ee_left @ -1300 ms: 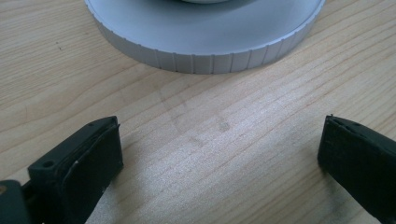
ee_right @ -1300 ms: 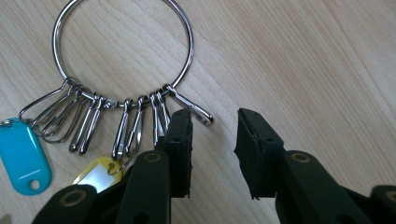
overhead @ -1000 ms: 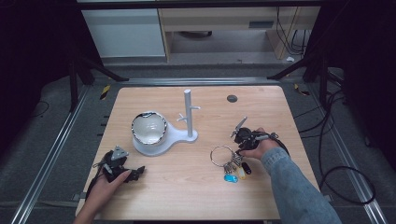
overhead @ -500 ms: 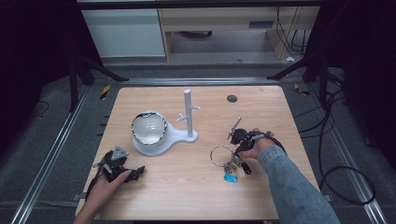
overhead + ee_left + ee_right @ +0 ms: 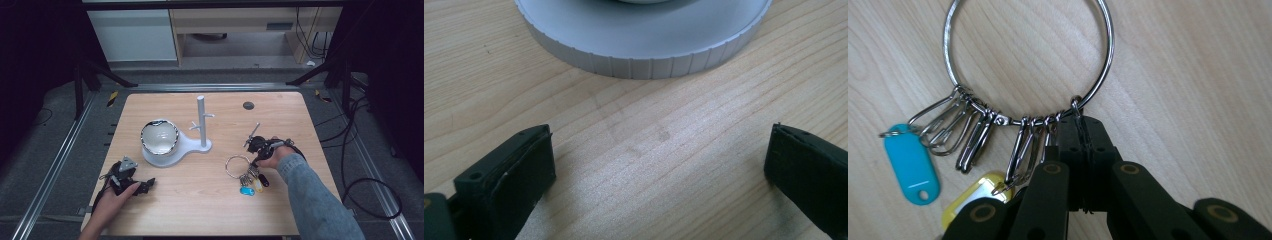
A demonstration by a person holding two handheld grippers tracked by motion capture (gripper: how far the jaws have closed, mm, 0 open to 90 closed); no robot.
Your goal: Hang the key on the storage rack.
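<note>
Since a second earlier, our right gripper (image 5: 1083,122) had just been closing, and its jaws now pinched the key ring (image 5: 1028,62) at its lower edge. The ring lay flat on the table (image 5: 210,200), tags beside it. The bowl (image 5: 159,137) looked empty. Our left gripper (image 5: 659,165) stood wide, holding nothing.

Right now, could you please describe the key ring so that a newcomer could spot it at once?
On the wooden table, look right of the white stand. The large steel key ring lies there, pinched by the right tongs; its clips carry a blue tag and a yellow tag.
</note>
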